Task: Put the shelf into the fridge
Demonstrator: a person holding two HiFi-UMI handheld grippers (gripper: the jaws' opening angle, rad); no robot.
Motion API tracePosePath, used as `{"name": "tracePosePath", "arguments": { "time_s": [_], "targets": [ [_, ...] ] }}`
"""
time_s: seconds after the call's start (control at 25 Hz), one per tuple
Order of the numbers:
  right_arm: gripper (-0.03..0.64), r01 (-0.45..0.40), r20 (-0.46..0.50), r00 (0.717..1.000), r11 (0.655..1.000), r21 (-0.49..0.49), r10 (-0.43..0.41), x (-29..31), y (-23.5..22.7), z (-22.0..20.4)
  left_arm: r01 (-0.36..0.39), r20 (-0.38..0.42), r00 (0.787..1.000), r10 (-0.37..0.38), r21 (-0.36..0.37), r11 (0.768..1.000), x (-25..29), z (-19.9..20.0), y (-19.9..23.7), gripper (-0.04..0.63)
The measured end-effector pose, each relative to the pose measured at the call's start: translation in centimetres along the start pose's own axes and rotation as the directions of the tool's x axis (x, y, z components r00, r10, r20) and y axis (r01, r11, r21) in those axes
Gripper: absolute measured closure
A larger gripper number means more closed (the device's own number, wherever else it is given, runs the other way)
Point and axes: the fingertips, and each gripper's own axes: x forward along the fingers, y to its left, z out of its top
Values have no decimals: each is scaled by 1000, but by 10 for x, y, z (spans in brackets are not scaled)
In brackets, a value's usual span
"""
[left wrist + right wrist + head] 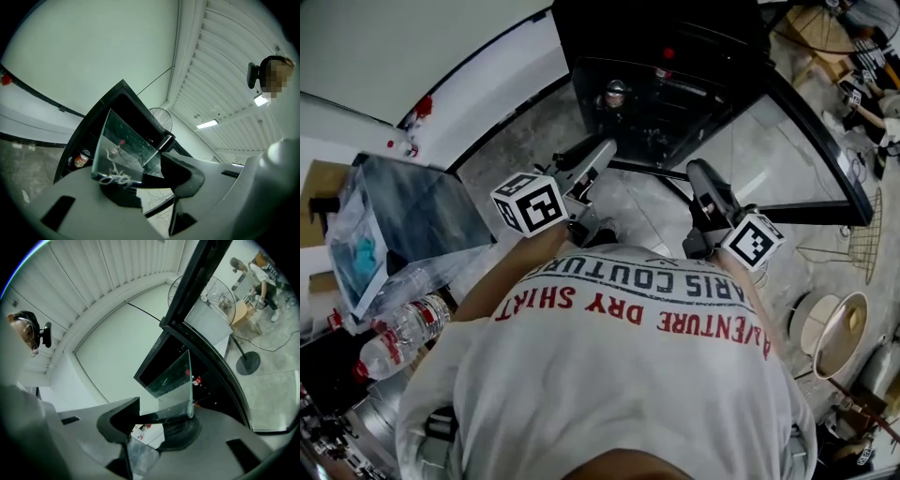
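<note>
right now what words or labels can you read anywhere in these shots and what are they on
"AVENTURE DRY SHIRT": red print, upside down in the head view, on the person's shirt.
"ARIS COUTUR": dark print on the same shirt, cut off at both ends.
Red label on the bottle: too small to read.
Label on the can: too blurred to read.

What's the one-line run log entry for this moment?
left gripper: shut on glass shelf | right gripper: shut on glass shelf | fridge: door open | glass shelf: not yet inside
</note>
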Motion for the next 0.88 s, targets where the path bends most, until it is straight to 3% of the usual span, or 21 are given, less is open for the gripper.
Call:
{"name": "tracePosePath", "arguments": {
  "time_s": [0.88],
  "targets": [
    [494, 101, 12, 995, 995, 5, -101, 56, -47, 9, 26, -84, 996, -31, -64, 998, 52, 18, 68, 458]
  ]
}}
